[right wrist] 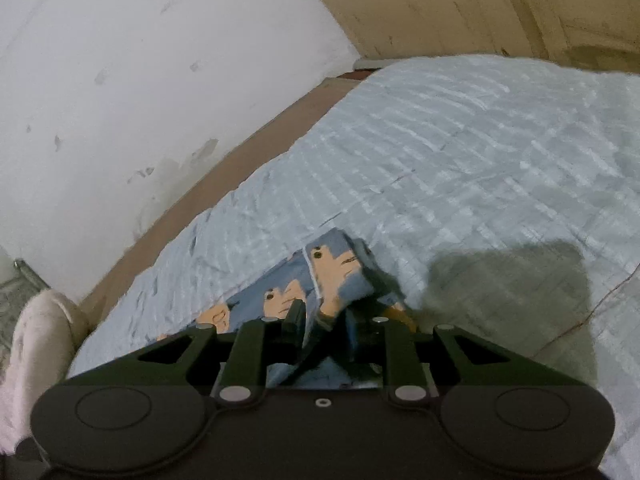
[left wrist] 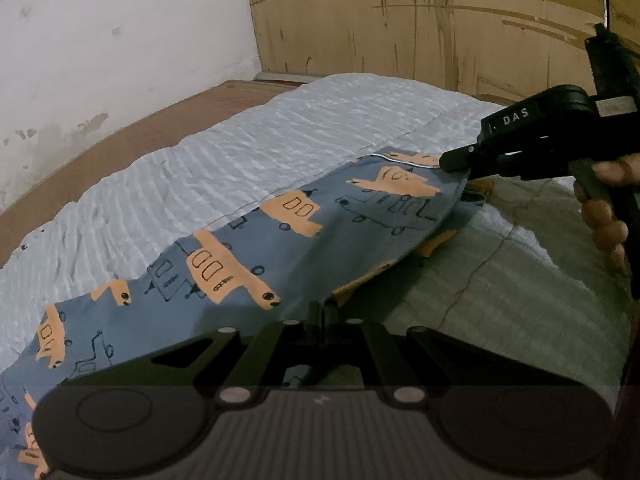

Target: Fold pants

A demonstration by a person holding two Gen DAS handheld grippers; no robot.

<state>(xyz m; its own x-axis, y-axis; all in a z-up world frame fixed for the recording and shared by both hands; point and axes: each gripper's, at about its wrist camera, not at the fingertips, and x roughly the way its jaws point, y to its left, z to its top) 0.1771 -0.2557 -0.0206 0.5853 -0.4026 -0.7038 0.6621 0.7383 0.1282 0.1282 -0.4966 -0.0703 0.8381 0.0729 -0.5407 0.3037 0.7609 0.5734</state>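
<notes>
The pants [left wrist: 256, 248] are blue with orange truck prints. They hang stretched and lifted above the bed between both grippers. My left gripper [left wrist: 322, 312] is shut on the near edge of the pants. My right gripper [left wrist: 452, 162] shows in the left wrist view at the upper right, shut on the far corner of the pants. In the right wrist view my right gripper [right wrist: 316, 320] pinches a bunched fold of the pants [right wrist: 332, 272]. The part under the lifted cloth is hidden.
A light blue ribbed bedspread [left wrist: 248, 148] covers the bed; it also shows in the right wrist view [right wrist: 460, 152]. A wooden headboard [left wrist: 420, 20] stands at the back. A white wall [left wrist: 120, 40] and brown bed frame [left wrist: 120, 140] run along the left. A white cloth [right wrist: 36, 340] lies at the left.
</notes>
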